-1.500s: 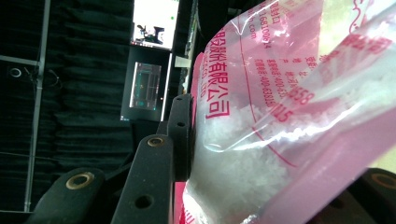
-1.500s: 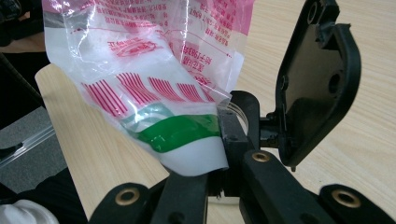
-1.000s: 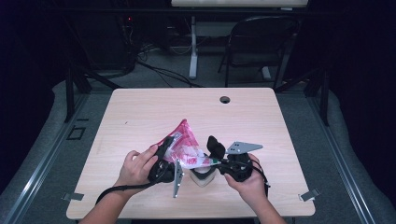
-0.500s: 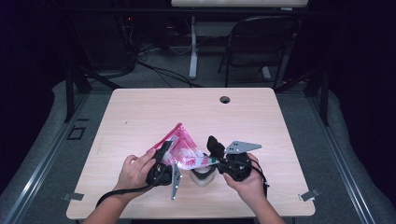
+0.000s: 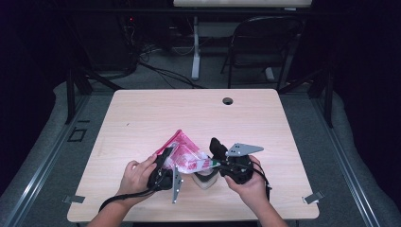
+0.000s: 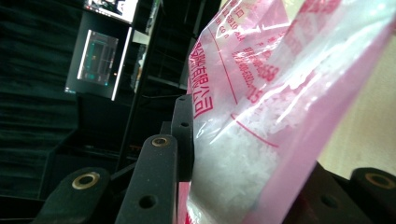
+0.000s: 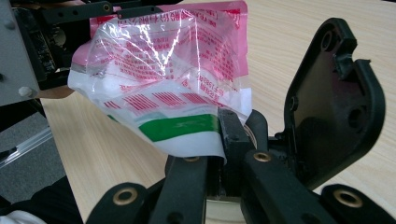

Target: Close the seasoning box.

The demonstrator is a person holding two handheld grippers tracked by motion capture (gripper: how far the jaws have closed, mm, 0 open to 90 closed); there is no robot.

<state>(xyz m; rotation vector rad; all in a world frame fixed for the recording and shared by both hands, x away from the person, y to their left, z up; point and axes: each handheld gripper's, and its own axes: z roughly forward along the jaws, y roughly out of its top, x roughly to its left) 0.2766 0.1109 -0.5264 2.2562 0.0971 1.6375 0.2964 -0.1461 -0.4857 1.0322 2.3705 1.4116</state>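
A pink and clear plastic bag [image 5: 184, 153] with red print and white grains inside hangs between both grippers, just above the near middle of the table. My left gripper [image 5: 163, 164] is shut on its left side; in the left gripper view the bag [image 6: 261, 116] fills the gap between the jaws [image 6: 224, 154]. My right gripper [image 5: 216, 163] is shut on the bag's white and green lower edge [image 7: 187, 126], pinched at its fingertips [image 7: 222, 137]. A white cup [image 5: 205, 179] stands on the table under the bag.
The light wooden table [image 5: 189, 113] has a round cable hole [image 5: 228, 100] near its far edge. A dark folding chair [image 5: 257, 42] and cables on the floor lie beyond it. Metal rails run along both sides of the table.
The bag's top corner has sunk a little and shifted left. Both grippers stay shut on it in nearly the same place.
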